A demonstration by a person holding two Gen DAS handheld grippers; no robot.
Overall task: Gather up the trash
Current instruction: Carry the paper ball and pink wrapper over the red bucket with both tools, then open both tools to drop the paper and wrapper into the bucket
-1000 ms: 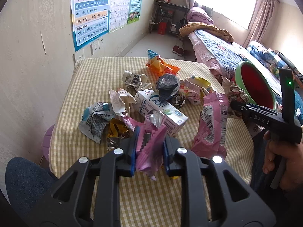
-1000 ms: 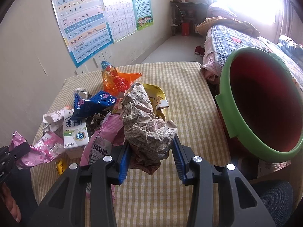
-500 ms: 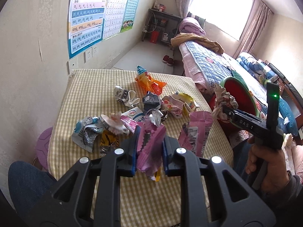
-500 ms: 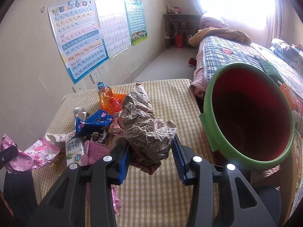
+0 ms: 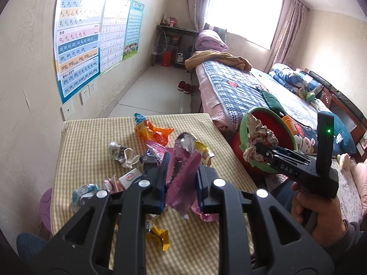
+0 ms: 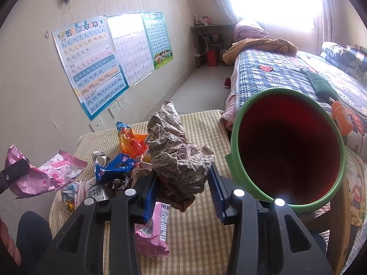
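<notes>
My left gripper (image 5: 181, 178) is shut on a crumpled pink wrapper (image 5: 181, 183), lifted above the checked table (image 5: 91, 137). In the right wrist view the same pink wrapper (image 6: 45, 174) shows at the far left. My right gripper (image 6: 182, 183) is shut on a ball of crumpled printed paper (image 6: 176, 160), held up beside the green-rimmed red bin (image 6: 286, 155). From the left wrist view that crumpled paper (image 5: 259, 137) hangs in front of the bin (image 5: 286, 133), with a person's hand on the right gripper's handle. Loose trash lies on the table: an orange bag (image 5: 153, 130), a milk carton (image 6: 95, 192), a blue wrapper (image 6: 114, 167).
A pink packet (image 6: 153, 231) lies near the table's front edge, a yellow wrapper (image 5: 158, 236) close by. A bed (image 5: 240, 91) runs along the right behind the bin. Posters (image 5: 78, 50) cover the left wall. A knee in blue (image 6: 32, 233) is at lower left.
Both grippers have risen with their loads, so the table looks lower and farther. The right gripper with the paper has come closer to the bin's mouth.
</notes>
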